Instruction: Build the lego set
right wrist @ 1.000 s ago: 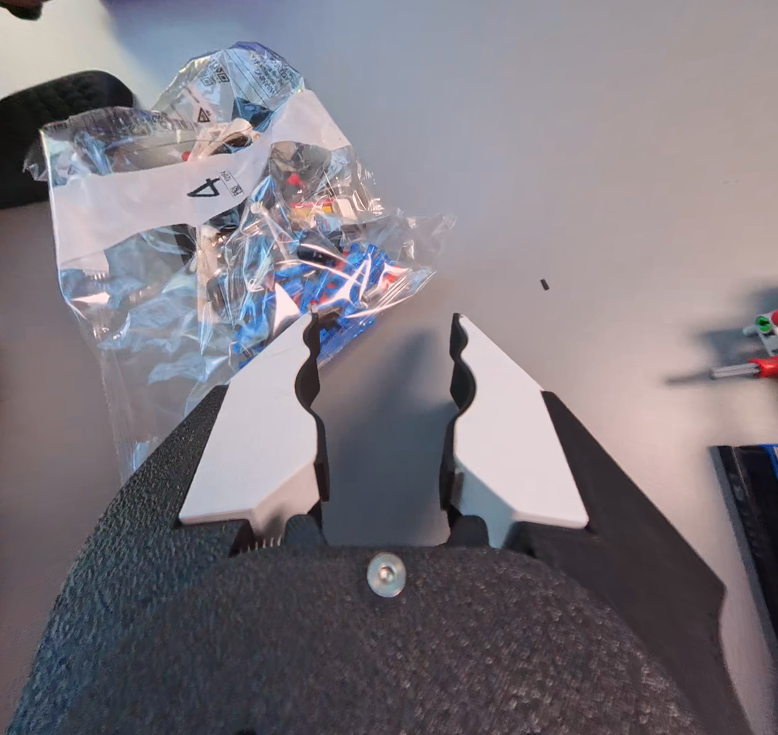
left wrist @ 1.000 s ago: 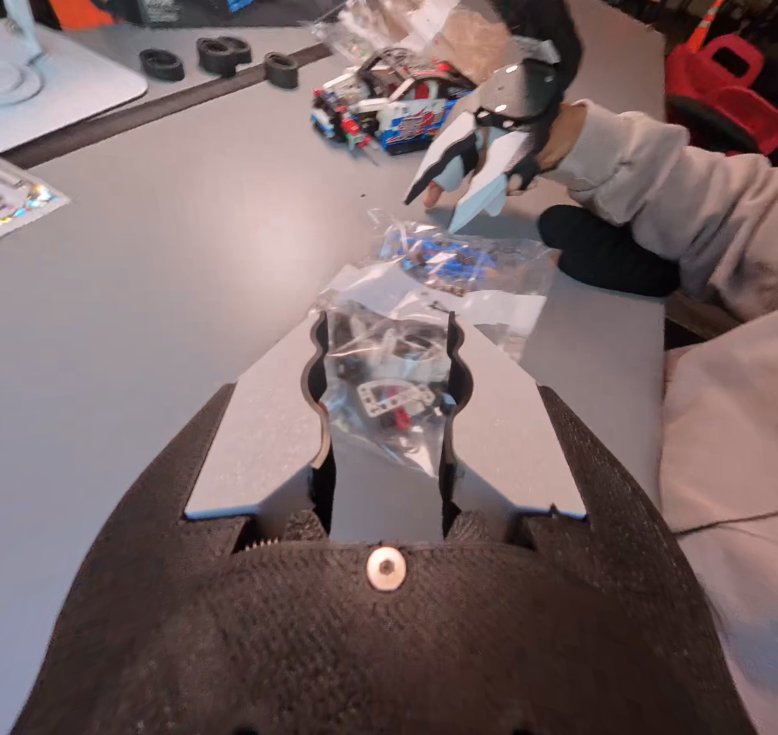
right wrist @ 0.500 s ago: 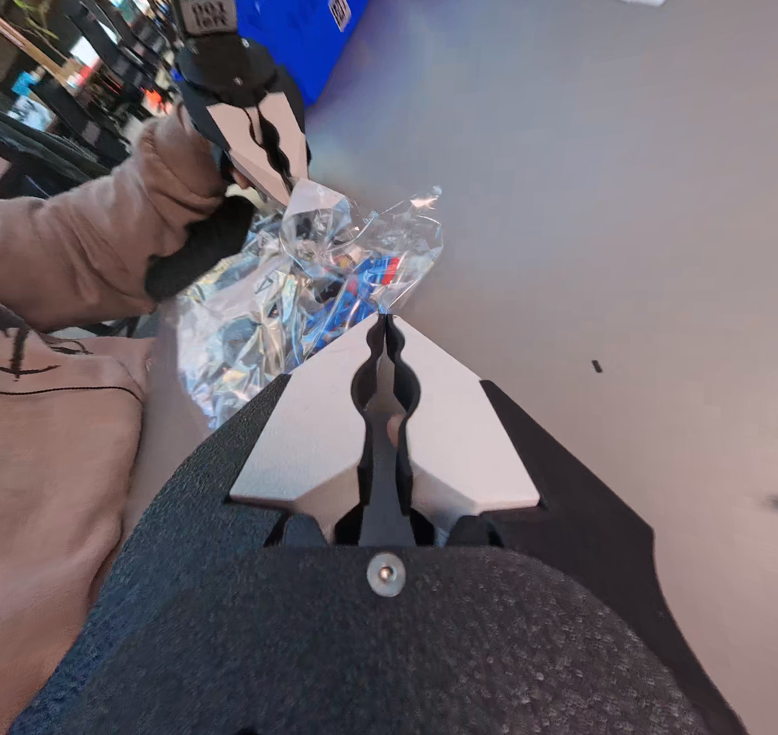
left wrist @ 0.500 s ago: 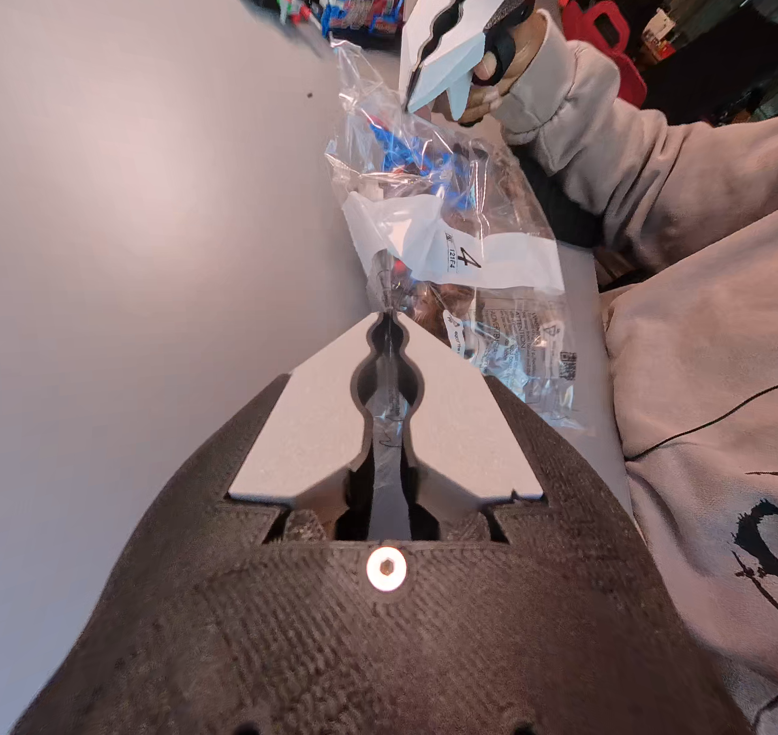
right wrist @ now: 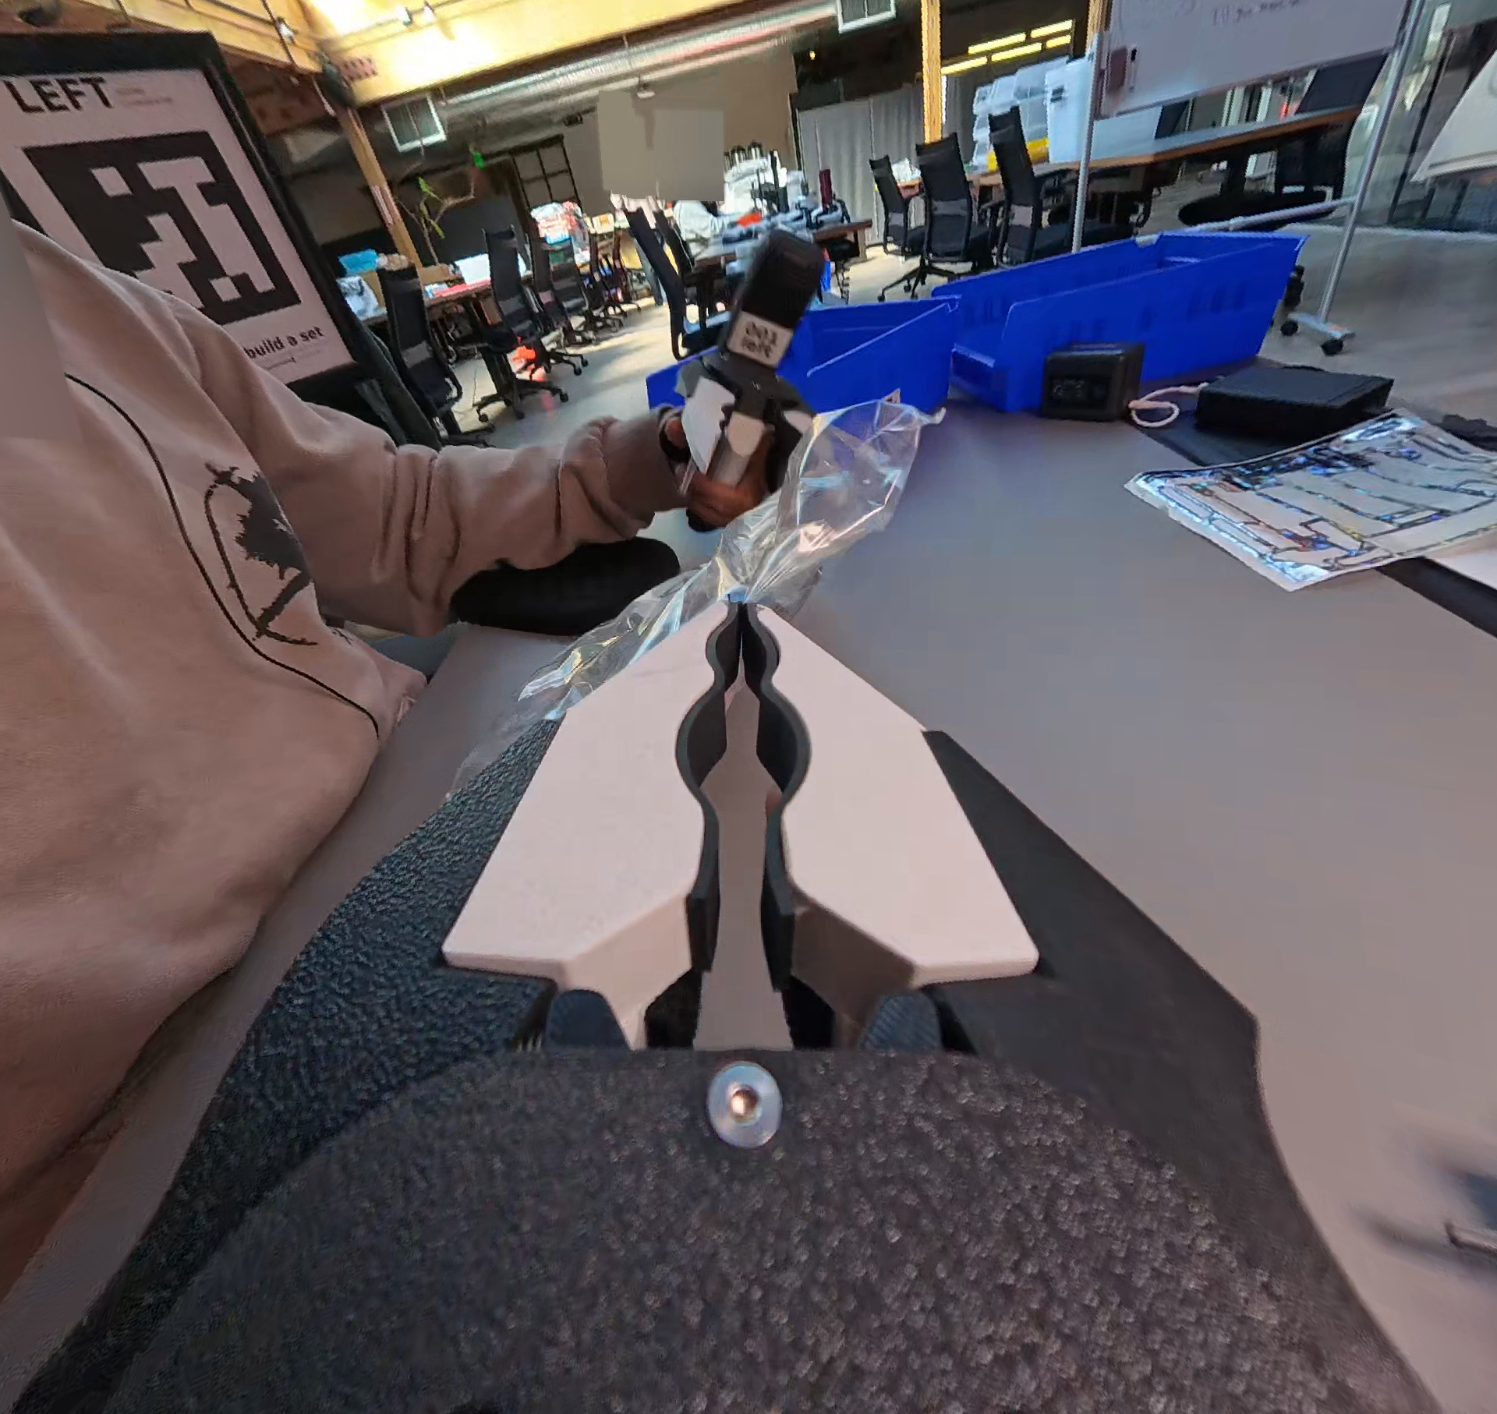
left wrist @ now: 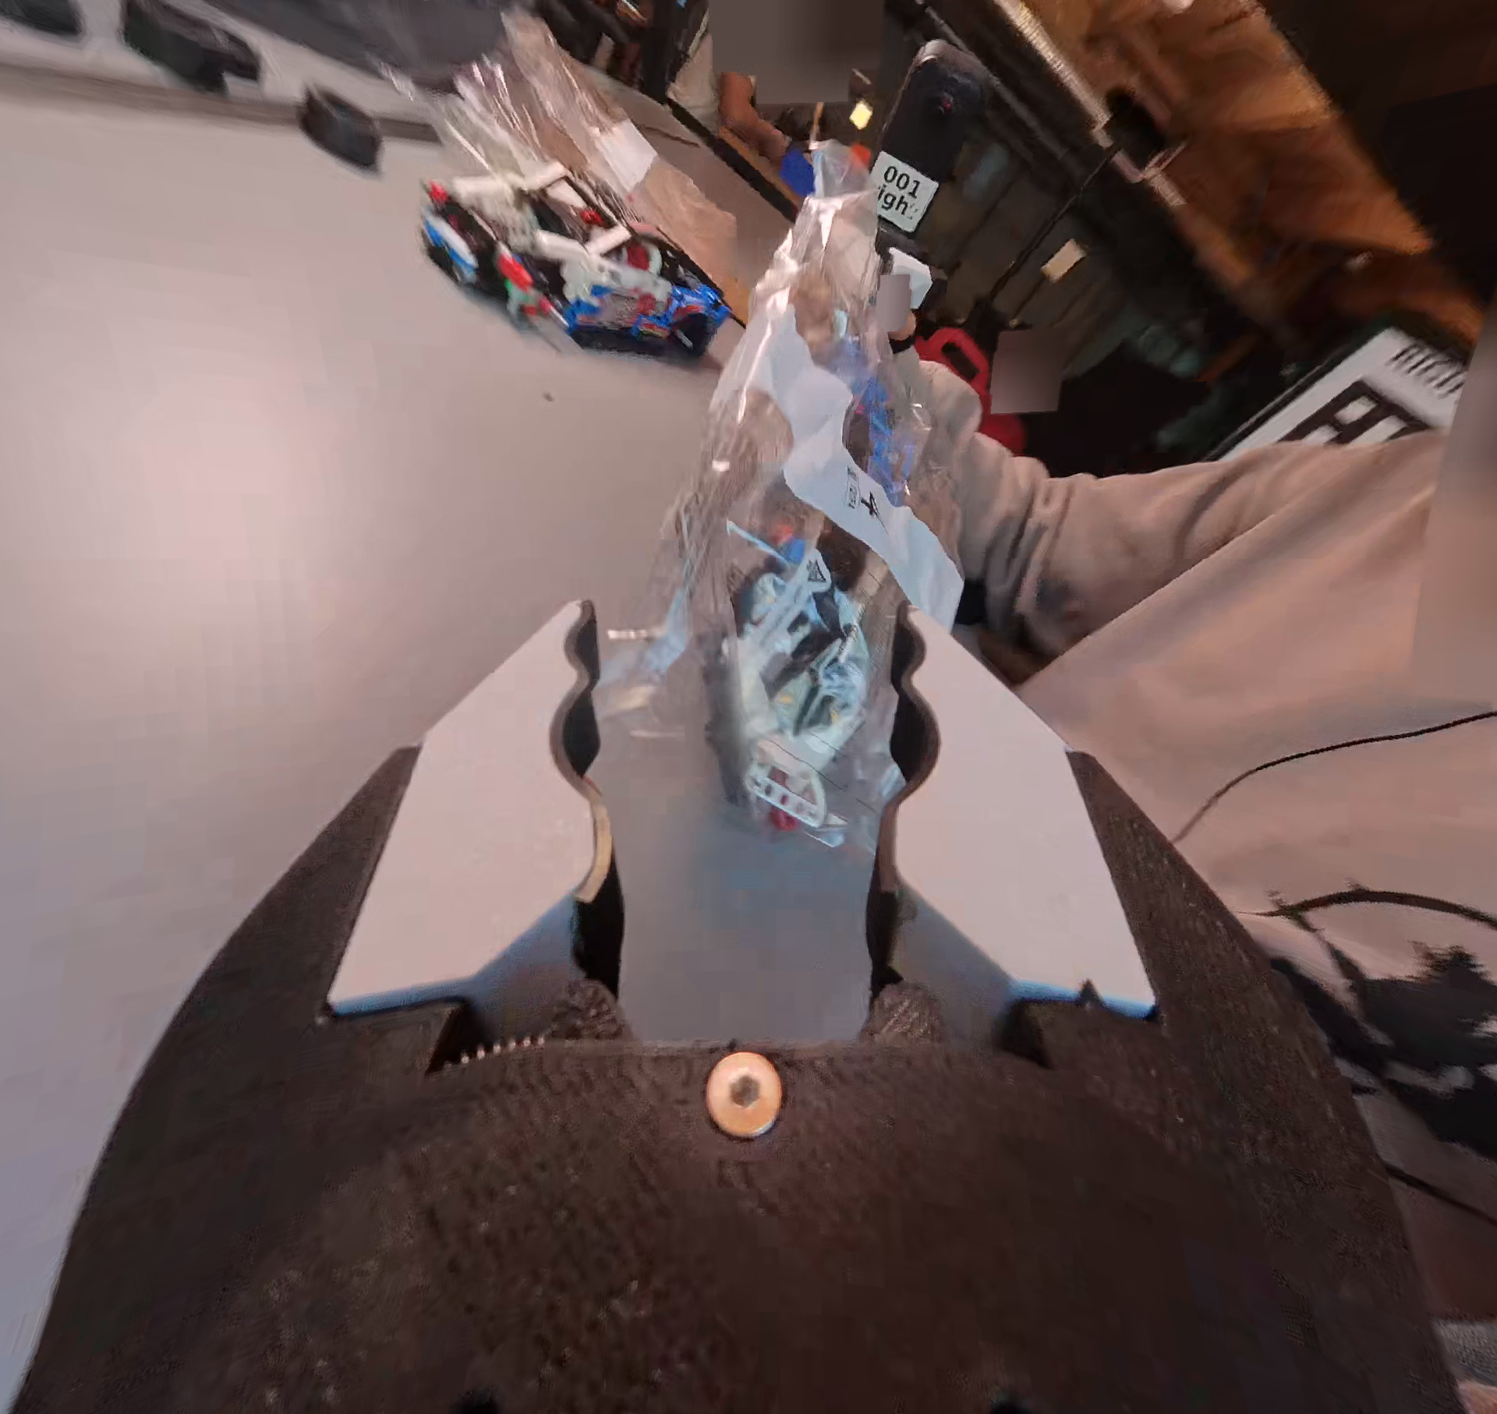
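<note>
Your right gripper (right wrist: 741, 620) was clamped on the clear plastic bag of small lego pieces (left wrist: 798, 565), lifting it above the grey matte tabletop (left wrist: 243, 484). Your left gripper (left wrist: 741, 622) gaped wide, holding nothing. The bag's white printed strip (left wrist: 871, 517) sat at one o'clock, the part-built lego car (left wrist: 567, 274) at eleven.

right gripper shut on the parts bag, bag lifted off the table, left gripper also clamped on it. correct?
Not quite. The left gripper is not clamped on it: in the left wrist view its jaws stand wide open, with the parts bag hanging ahead of them. The rest holds: the right wrist view shows the right gripper shut on the bag's plastic, lifted off the table.
</note>
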{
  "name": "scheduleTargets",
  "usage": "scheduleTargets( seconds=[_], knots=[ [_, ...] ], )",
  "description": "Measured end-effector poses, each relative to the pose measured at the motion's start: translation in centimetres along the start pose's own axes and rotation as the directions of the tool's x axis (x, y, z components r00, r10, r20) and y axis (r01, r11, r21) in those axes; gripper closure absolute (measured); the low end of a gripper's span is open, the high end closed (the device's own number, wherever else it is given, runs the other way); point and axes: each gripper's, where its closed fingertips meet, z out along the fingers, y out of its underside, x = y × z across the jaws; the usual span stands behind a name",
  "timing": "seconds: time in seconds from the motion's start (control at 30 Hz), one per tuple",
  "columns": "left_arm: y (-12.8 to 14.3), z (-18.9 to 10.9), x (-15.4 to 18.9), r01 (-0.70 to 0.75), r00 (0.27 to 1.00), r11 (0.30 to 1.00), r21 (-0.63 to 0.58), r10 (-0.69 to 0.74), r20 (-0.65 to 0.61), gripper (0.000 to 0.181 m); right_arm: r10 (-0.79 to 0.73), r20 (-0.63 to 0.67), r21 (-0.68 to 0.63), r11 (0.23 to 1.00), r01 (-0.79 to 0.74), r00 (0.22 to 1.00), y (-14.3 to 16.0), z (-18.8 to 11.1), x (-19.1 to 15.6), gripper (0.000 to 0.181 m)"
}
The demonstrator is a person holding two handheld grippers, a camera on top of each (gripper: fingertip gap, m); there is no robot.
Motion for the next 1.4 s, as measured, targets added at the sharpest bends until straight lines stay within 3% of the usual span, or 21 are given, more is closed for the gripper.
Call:
scheduleTargets(
  seconds=[0.07, 0.13, 0.23, 0.3, 0.43, 0.57, 0.67, 0.7, 0.77, 0.83, 0.87, 0.9, 0.93, 0.97, 1.0, 1.07, 1.13, 1.2, 1.27, 1.37, 1.4],
  knots=[
    [1.9, 1.2, 0.3, 0.17, 0.978, 0.984, -0.048, -0.174, -0.118, 0.096, -0.019, 0.002, 0.04, 0.999, 0.019, 1.0, -0.7, 0.0, -0.2, 0.181],
    [2.7, 3.0, 0.3, 0.192, 0.971, 0.977, -0.094, -0.203, -0.125, 0.107, -0.047, 0.025, 0.084, 0.995, 0.044, 0.999, -1.6, -0.2, -0.9, 0.181],
    [1.9, 4.9, 0.2, 0.203, 0.97, 0.975, -0.093, -0.214, -0.117, 0.168, -0.078, 0.041, 0.13, 0.989, 0.072, 0.996, -2.6, -0.9, -1.7, 0.181],
    [0.1, 4.5, 1.0, 0.12, 0.982, 0.992, -0.027, -0.123, -0.141, 0.177, -0.093, 0.008, 0.149, 0.985, 0.091, 0.996, -3.4, -2.1, -1.5, 0.181],
    [-3.6, 3.1, 3.6, -0.145, 0.986, 0.989, 0.027, 0.147, -0.084, 0.181, -0.101, -0.073, 0.035, 0.994, 0.104, 0.992, -1.1, -3.4, 0.4, 0.181],
    [-4.5, 2.7, 4.3, -0.314, 0.949, 0.949, -0.025, 0.315, 0.013, 0.181, -0.067, -0.083, -0.025, 0.998, 0.065, 0.994, 0.5, -3.2, 1.5, 0.181],
    [-4.5, 2.8, 4.7, -0.332, 0.943, 0.943, -0.011, 0.332, 0.018, 0.181, -0.048, -0.085, -0.014, 0.999, 0.047, 0.995, 0.8, -2.9, 1.7, 0.181],
    [-4.4, 2.8, 4.8, -0.333, 0.943, 0.943, -0.011, 0.333, 0.015, 0.181, -0.051, -0.109, -0.03, 0.998, 0.048, 0.993, 1.1, -2.7, 2.0, 0.172],
    [-4.1, 2.9, 4.9, -0.332, 0.943, 0.943, -0.011, 0.332, 0.009, 0.181, -0.022, -0.129, -0.083, 0.997, 0.011, 0.991, 2.4, -1.6, 2.5, 0.123],
    [-4.0, 3.1, 5.0, -0.322, 0.947, 0.947, -0.003, 0.322, -0.012, 0.181, 0.008, -0.122, -0.132, 0.991, -0.025, 0.992, 3.7, 0.2, 2.7, 0.103],
    [-4.0, 3.2, 5.2, -0.318, 0.948, 0.948, 0.004, 0.318, -0.028, 0.181, 0.005, -0.121, -0.161, 0.987, -0.025, 0.993, 4.5, 1.2, 2.8, 0.102],
    [-3.9, 3.2, 5.4, -0.322, 0.946, 0.947, 0.009, 0.322, -0.041, 0.181, 0.001, -0.122, -0.193, 0.981, -0.025, 0.992, 5.3, 2.2, 3.0, 0.114],
    [-3.9, 3.1, 5.4, -0.329, 0.943, 0.944, 0.013, 0.329, -0.043, 0.181, 0.0, -0.132, -0.219, 0.975, -0.029, 0.991, 5.8, 2.9, 3.3, 0.143],
    [-4.1, 2.8, 5.3, -0.329, 0.944, 0.944, 0.024, 0.33, -0.031, 0.181, 0.002, -0.096, -0.218, 0.976, -0.023, 0.995, 5.8, 3.4, 2.8, 0.16],
    [-4.4, 2.4, 4.9, -0.318, 0.948, 0.947, 0.047, 0.319, -0.005, 0.181, 0.011, -0.067, -0.193, 0.981, -0.024, 0.998, 5.2, 3.7, 2.4, 0.17],
    [-5.2, 1.2, 4.2, -0.268, 0.963, 0.956, 0.121, 0.268, 0.018, 0.179, 0.008, -0.032, -0.147, 0.989, -0.013, 0.999, 3.7, 3.7, 1.7, 0.181],
    [-5.8, -0.2, 3.5, -0.221, 0.975, 0.959, 0.18, 0.218, 0.034, 0.163, -0.054, -0.029, -0.169, 0.984, 0.049, 0.998, 2.9, 3.4, 1.3, 0.181],
    [-6.8, -1.5, 2.7, -0.264, 0.962, 0.947, 0.185, 0.244, 0.126, 0.148, -0.103, -0.018, -0.208, 0.973, 0.097, 0.995, 2.2, 2.9, 1.0, 0.181],
    [-7.7, -1.0, 3.9, -0.366, 0.924, 0.925, 0.104, 0.348, 0.16, 0.138, -0.17, 0.0, -0.266, 0.95, 0.164, 0.985, 1.1, 2.8, 0.5, 0.181],
    [-6.7, 3.0, 6.3, -0.442, 0.889, 0.882, -0.164, 0.455, 0.049, 0.105, -0.278, 0.079, -0.379, 0.88, 0.287, 0.957, -1.0, 3.6, -0.6, 0.181],
    [-6.4, 4.5, 6.7, -0.451, 0.885, 0.861, -0.236, 0.466, 0.005, 0.105, -0.308, 0.11, -0.418, 0.848, 0.325, 0.945, -1.8, 4.1, -1.0, 0.181]
  ],
)
